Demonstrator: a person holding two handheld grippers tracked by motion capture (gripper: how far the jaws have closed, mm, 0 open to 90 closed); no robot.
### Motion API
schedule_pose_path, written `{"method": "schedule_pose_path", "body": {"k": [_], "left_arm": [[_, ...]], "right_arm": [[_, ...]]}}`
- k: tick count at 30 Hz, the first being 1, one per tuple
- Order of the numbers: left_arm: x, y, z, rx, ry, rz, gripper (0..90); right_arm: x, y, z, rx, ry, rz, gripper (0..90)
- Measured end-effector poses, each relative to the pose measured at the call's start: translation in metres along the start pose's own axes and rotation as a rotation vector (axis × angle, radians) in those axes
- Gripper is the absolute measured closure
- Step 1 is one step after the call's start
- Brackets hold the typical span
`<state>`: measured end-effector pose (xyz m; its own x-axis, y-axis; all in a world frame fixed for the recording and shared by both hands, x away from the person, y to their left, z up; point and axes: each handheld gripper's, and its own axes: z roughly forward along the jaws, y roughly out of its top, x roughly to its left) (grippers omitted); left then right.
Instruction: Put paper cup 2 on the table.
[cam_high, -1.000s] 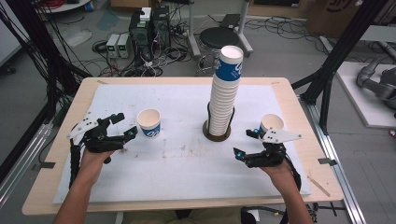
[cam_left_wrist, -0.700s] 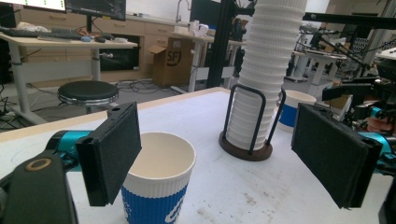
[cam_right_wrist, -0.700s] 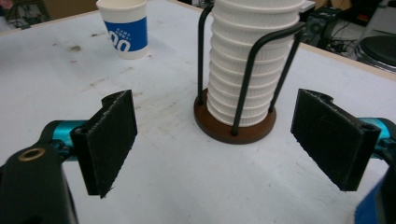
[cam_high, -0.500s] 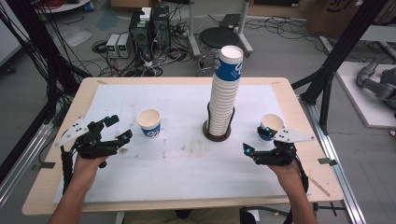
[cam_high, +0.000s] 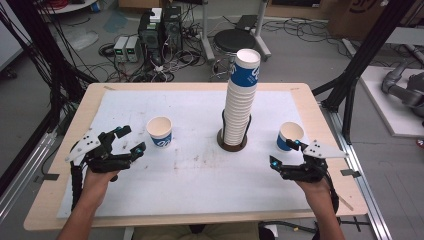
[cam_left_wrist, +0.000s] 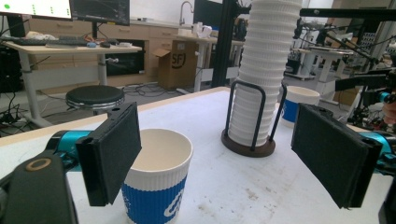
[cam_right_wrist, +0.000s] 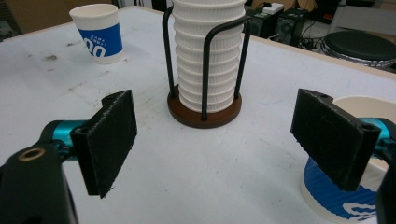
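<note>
Overhead, ribbed paper cups tower in a wire rack (cam_high: 233, 142); both grippers (cam_high: 126, 141) (cam_high: 285, 154) flank it, jaws spread, empty.

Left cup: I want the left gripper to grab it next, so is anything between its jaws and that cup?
Nothing visible. The left gripper is open and the left cup stands just ahead on bare white mat. The cup stack stands well to the side.

Cup stack (cam_high: 241, 100) blocks centre; loose cups (cam_high: 160, 132) (cam_high: 290, 136) flank; near table (cam_high: 200, 185) seemingly free.
</note>
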<state>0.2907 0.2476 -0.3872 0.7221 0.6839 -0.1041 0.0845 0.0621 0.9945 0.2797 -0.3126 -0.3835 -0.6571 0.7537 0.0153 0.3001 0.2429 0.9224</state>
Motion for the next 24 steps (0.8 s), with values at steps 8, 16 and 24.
{"method": "schedule_pose_path", "body": {"k": [8, 16, 24], "left_arm": [[-0.0003, -0.0028, -0.0049, 0.006, 0.001, 0.008, 15.8], [-0.0025, -0.0058, -0.0017, 0.026, -0.002, 0.018, 16.0], [0.0003, -0.0083, 0.0004, 0.026, 0.004, 0.009, 16.0]], "right_arm": [[0.0056, 0.0008, 0.0033, 0.009, -0.002, -0.007, 14.6], [0.0074, 0.0009, 0.0076, 0.009, 0.007, -0.010, 14.6], [0.0068, -0.0029, 0.0055, 0.014, 0.004, 0.000, 14.6]]}}
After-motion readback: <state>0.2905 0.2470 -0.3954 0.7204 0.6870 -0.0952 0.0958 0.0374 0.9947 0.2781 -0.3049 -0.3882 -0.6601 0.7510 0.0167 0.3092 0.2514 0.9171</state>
